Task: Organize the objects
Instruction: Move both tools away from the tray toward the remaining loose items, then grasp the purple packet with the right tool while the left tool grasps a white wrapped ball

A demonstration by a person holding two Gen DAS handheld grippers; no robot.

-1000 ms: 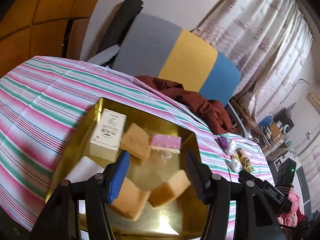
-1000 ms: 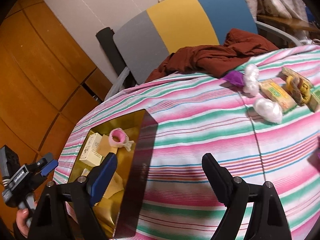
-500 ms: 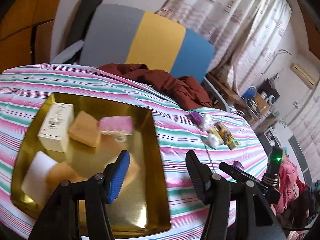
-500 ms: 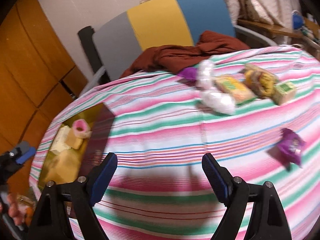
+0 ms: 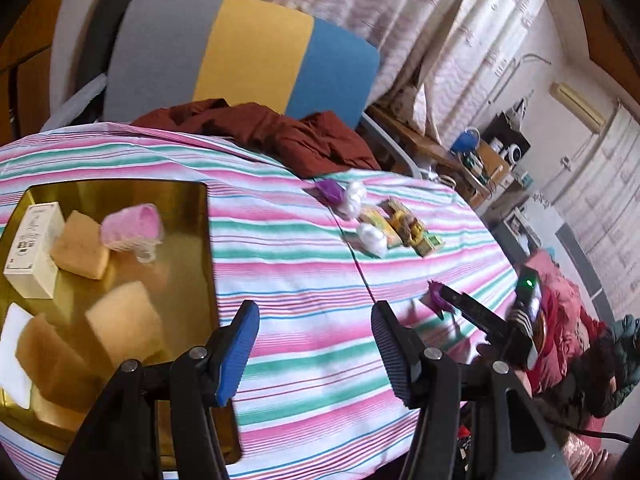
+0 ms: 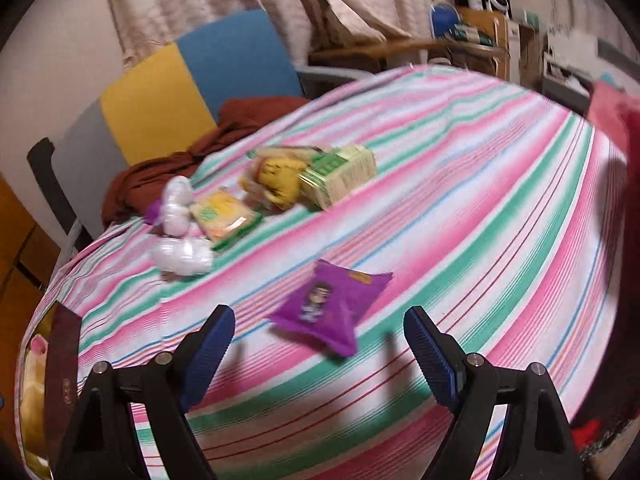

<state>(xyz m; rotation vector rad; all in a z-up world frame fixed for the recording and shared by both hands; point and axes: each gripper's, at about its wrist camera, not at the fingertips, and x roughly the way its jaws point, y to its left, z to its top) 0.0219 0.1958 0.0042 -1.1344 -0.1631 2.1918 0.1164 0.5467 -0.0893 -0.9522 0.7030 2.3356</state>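
Purple and glossy, the snack packet [image 6: 330,307] now lies just ahead of the right tongs [image 6: 318,354], whose jaws stand wide with nothing between them. Half a second ago that packet sat well off to the right of this view, and a second ago it was not in it at all, the gold tray [image 5: 211,240] filling the near left corner instead; the right hand has swung away from the tray and lined up on the packet. In my reading that makes the packet the next thing to be picked up and carried back to the tray.

Beyond the packet, further from the tongs, lies the cluster of loose things: two white bundles [image 6: 182,254], a yellow-green packet [image 6: 222,218], a yellow toy-like lump [image 6: 280,180] and a green carton [image 6: 340,174], all close together on the striped worktop [image 6: 480,200].

The left tongs [image 5: 316,344] are open too, less widely, and empty. Their view has slid off the tray: a second ago they hung over its contents, now the tray sits to their left and striped cloth lies under them. Inside the tray are a white box [image 5: 32,250], several tan sponge blocks [image 5: 124,328] and a pink roller [image 5: 132,226]. The right tongs show at that view's right edge, close to the purple packet, though blur hides the exact gap.
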